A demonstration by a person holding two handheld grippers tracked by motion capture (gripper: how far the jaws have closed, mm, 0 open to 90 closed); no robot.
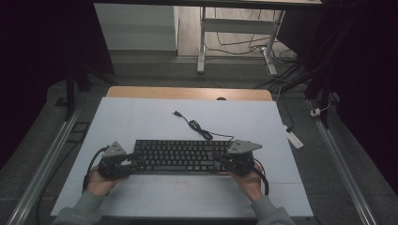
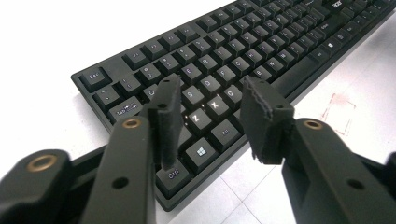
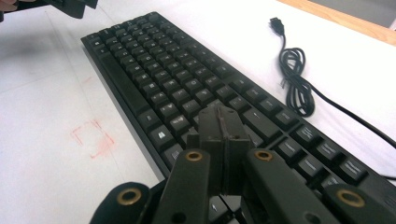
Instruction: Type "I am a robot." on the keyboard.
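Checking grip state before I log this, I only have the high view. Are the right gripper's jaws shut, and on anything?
Observer: In the right gripper view the right gripper has its pads pressed together with nothing between them, over the right end of the keyboard.
Operator: And the left?
Observer: The left gripper is open, its jaws apart above the Z and X keys, gripping nothing.
Operator: Any mark on the table near the keyboard?
Observer: A faint red square outline sits on the white table just in front of the keyboard's near edge.

Coiled cable [image 1: 199, 127] behind keyboard [image 1: 180, 156]; white table [image 1: 141, 117] elsewhere open.
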